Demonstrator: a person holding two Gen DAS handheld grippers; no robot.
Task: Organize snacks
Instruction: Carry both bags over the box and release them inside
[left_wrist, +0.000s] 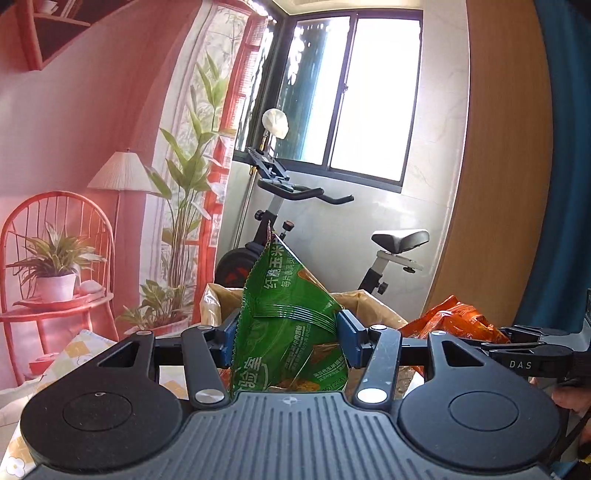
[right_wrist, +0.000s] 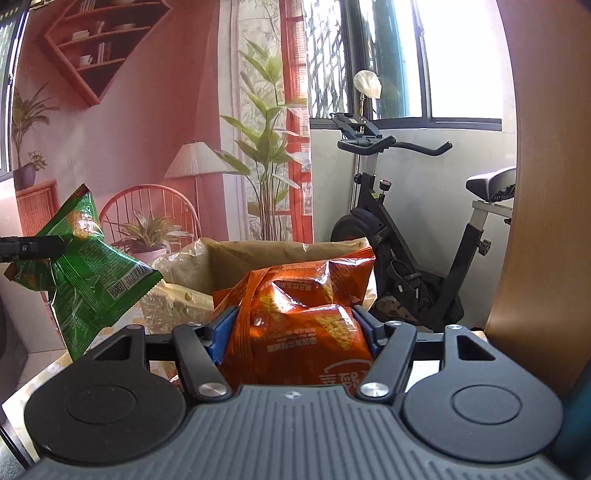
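My left gripper (left_wrist: 286, 341) is shut on a green snack bag (left_wrist: 291, 325) and holds it upright in the air in front of a brown paper bag (left_wrist: 373, 302). The green bag also shows at the left of the right wrist view (right_wrist: 99, 273), pinched by the left gripper's fingers (right_wrist: 33, 246). My right gripper (right_wrist: 295, 328) is shut on an orange snack bag (right_wrist: 306, 321), held just before the open brown paper bag (right_wrist: 266, 254). The orange bag also shows at the right of the left wrist view (left_wrist: 454, 321).
A checked tablecloth (left_wrist: 74, 354) covers the table below. A clear plastic wrap (right_wrist: 173, 302) lies beside the paper bag. An exercise bike (right_wrist: 406, 251) stands behind, by the window. A wooden panel (right_wrist: 535, 221) rises at the right.
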